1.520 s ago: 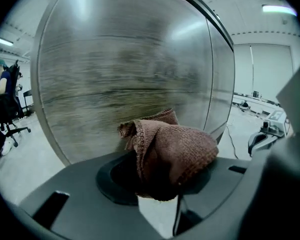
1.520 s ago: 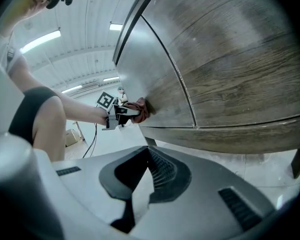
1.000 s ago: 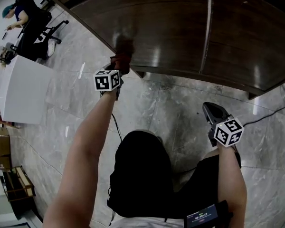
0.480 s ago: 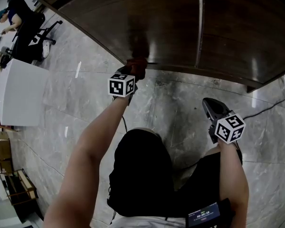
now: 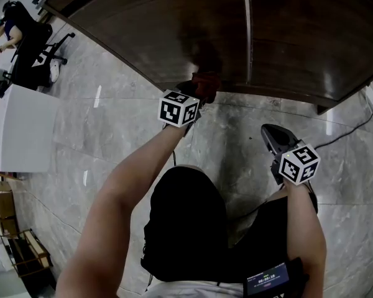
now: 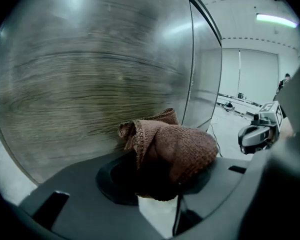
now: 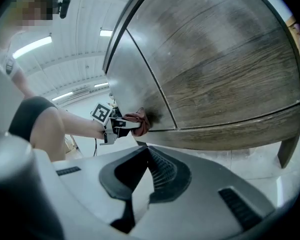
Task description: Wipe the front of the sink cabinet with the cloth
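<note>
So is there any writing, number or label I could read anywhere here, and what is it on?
No text here can be read.
Small screen at the bottom edge of the head view: pale digits, too small and blurred to read.
Left cube and right cube: black-and-white square patterns only, no letters or numbers.
Cabinet: no label or brand shows.

The left gripper [image 5: 198, 90] has slid the cloth [image 5: 206, 82] rightward across the cabinet front [image 5: 143, 23]. It has also dropped from mid-door to the bottom edge (now near the door seam [image 5: 247, 36]).
</note>
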Tool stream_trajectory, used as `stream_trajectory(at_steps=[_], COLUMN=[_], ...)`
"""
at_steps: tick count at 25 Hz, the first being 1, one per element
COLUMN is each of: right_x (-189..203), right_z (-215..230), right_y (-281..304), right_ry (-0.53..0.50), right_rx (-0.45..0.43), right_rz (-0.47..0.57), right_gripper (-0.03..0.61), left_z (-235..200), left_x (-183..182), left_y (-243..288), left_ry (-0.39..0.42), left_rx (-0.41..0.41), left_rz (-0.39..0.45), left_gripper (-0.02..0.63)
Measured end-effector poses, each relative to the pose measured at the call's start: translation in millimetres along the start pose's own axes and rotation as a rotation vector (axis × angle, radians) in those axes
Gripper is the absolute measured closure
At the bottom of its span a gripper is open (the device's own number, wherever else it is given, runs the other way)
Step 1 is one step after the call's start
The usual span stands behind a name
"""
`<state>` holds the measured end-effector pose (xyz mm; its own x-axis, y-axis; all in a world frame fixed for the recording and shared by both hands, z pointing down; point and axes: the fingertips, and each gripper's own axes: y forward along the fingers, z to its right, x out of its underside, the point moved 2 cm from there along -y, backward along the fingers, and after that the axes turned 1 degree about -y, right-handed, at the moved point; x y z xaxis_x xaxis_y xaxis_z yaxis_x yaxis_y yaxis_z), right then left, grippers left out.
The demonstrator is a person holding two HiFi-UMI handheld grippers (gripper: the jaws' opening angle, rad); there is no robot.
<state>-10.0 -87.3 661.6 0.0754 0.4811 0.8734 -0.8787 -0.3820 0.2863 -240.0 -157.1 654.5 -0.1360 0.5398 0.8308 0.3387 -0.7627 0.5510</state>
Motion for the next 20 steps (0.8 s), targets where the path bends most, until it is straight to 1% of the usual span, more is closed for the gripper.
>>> stream_trajectory(at_steps=[5,8,10,12,14,16,20], right_x=[-8,-12,-13,-12,-10,-9,-9], right_z=[-7,-10,-9,-5,-3,0,7], right_y=[-5,-9,-13,-18,-24,-28,-29], right_ry=[-0.002,-0.010,-0.014,-0.010,-0.008,-0.011,0.000], right_rx=[-0.003,-0.003,0.003,0.013,0.023,0.031,0.047], right_rz=[0.019,0.025,0.026,0.028,0.025,0.021,0.022], right_gripper=[0.566,0.566,0.566,0.566,0.566,0.566,0.566], left_z=[36,58,72,82,85,77,37], left_x=[-17,-25,-25,-19,-10,-2,15], left_y=[22,39,50,61,69,71,60], left_ry=[0.014,0.006,0.009,0.020,0.026,0.022,-0.011], left_rx=[0.101,0.168,0.218,0.245,0.246,0.224,0.132], left_rz=[0.022,0.039,0.035,0.014,-0.009,-0.021,-0.027], left_gripper=[0.456,0.456,0.456,0.456,0.456,0.456,0.456])
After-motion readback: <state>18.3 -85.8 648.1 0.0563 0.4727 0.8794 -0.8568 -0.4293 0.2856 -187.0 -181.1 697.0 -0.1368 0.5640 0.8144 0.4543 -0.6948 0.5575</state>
